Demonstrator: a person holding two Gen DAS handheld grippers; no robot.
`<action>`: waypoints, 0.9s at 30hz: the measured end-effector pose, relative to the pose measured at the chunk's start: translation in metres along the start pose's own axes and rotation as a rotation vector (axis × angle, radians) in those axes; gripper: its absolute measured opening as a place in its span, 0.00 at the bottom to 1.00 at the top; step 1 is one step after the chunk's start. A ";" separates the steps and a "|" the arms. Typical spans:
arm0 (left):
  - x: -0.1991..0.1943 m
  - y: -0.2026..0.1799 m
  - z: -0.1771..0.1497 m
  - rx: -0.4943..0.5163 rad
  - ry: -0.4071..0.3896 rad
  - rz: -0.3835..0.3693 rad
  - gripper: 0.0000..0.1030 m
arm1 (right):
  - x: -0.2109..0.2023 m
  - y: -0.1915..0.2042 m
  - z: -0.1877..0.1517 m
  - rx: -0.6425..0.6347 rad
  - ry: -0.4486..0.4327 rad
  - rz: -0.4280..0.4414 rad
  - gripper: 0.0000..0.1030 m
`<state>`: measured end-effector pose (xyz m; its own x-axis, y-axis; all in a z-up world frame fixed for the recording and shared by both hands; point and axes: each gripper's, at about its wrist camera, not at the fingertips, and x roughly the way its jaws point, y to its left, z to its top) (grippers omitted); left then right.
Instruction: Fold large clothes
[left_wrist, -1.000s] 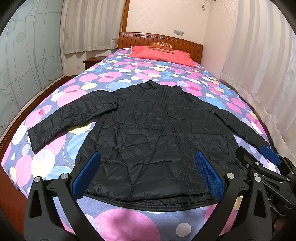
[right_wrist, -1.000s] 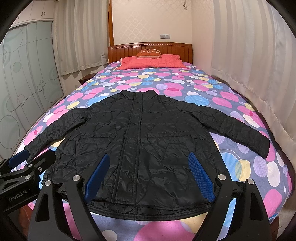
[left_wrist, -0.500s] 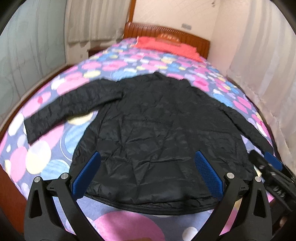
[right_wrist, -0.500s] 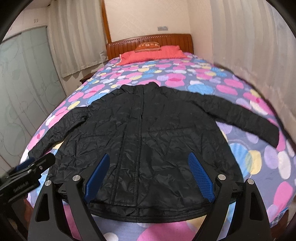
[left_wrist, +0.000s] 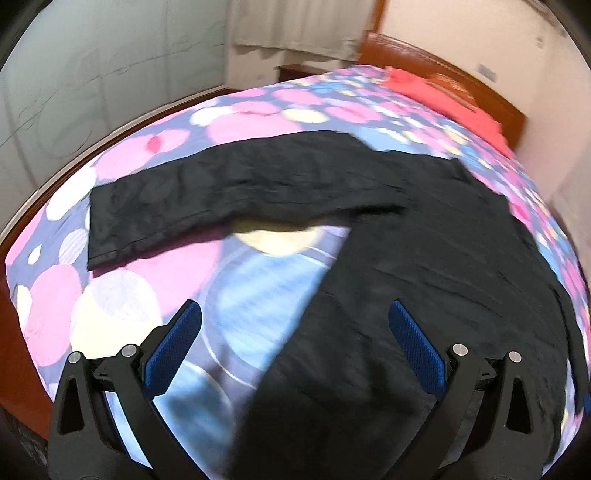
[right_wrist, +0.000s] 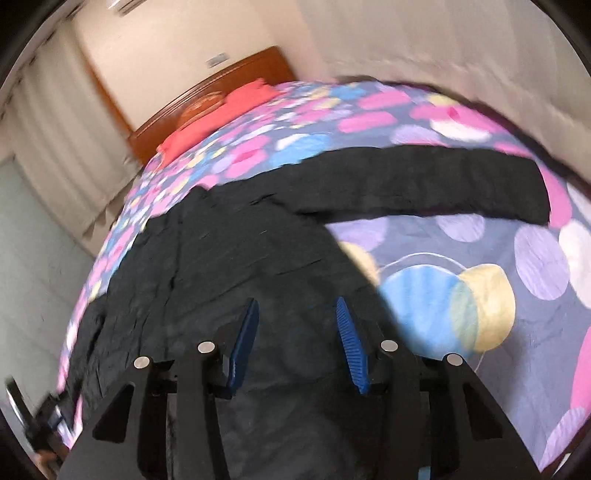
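Observation:
A black quilted jacket (left_wrist: 424, 240) lies flat on the bed, its sleeves spread out to both sides. In the left wrist view my left gripper (left_wrist: 293, 343) stands wide open low over the jacket's lower left edge, with its left sleeve (left_wrist: 221, 199) stretched across the quilt beyond. In the right wrist view my right gripper (right_wrist: 295, 332) hovers low over the jacket's (right_wrist: 236, 266) lower right part. Its jaws are closing, half apart, and the pads do not press on the fabric. The right sleeve (right_wrist: 424, 184) runs off to the right.
The bed (left_wrist: 122, 295) carries a quilt with pink, blue and yellow circles. Red pillows (right_wrist: 221, 107) lie by the wooden headboard (right_wrist: 229, 77). The bed's wooden edge (left_wrist: 14, 332) runs along the left. Curtains (right_wrist: 62, 133) and walls close the room in.
Both grippers dropped toward the jacket and rolled, the left swinging to its left side, the right to its right side. The right jaws have narrowed from wide open. The jacket has not moved.

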<state>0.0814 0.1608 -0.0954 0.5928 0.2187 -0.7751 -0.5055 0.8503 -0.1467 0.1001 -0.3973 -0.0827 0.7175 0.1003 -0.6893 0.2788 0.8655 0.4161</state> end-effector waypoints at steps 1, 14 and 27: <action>0.006 0.008 0.003 -0.019 0.005 0.014 0.98 | 0.003 -0.010 0.005 0.026 -0.005 -0.006 0.45; 0.058 0.027 0.001 -0.098 0.091 0.092 0.84 | 0.015 -0.159 0.043 0.448 -0.144 0.017 0.64; 0.071 0.026 -0.012 -0.096 0.059 0.166 0.96 | 0.039 -0.208 0.052 0.625 -0.284 0.058 0.62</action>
<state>0.1029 0.1923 -0.1615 0.4603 0.3209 -0.8277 -0.6522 0.7548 -0.0701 0.1037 -0.5991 -0.1655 0.8580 -0.0682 -0.5091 0.4895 0.4087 0.7703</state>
